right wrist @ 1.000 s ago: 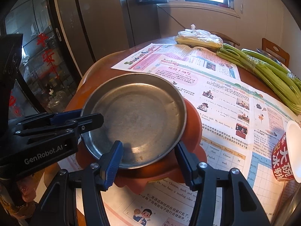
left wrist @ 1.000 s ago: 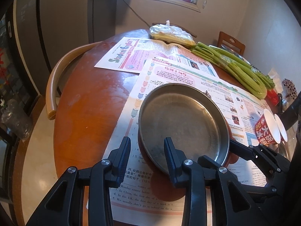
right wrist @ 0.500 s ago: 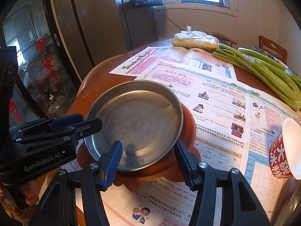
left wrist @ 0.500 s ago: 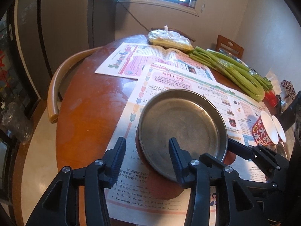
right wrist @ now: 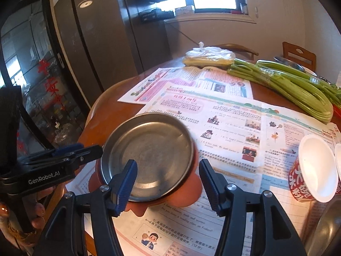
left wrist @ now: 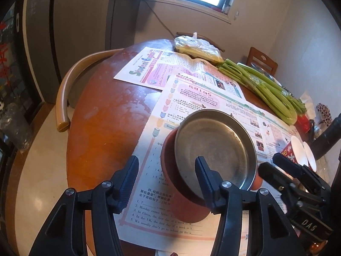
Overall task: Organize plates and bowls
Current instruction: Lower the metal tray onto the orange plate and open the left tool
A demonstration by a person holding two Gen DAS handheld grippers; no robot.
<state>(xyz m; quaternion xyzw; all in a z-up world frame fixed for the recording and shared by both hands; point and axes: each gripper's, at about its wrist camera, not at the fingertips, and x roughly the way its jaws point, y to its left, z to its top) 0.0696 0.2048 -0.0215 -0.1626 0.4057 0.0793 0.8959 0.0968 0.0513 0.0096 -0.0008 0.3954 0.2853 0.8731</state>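
Newspaper covered the round counter (left wrist: 102, 128); both claws, left claw (left wrist: 166, 177) and right claw (right wrist: 168, 183), were opening off the steel plate (left wrist: 215, 147) stacked on the orange plate (left wrist: 168, 160), which could slide if nudged

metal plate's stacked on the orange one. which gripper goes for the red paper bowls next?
Right, probably. The red paper bowls lie tipped on the newspaper just right of the right gripper, whose jaws are opening with nothing gripped. The left gripper, also opening, has the metal plate between it and them.

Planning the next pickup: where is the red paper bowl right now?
The red paper bowl lies tipped on the newspaper at the right edge of both views, right of the steel plate.
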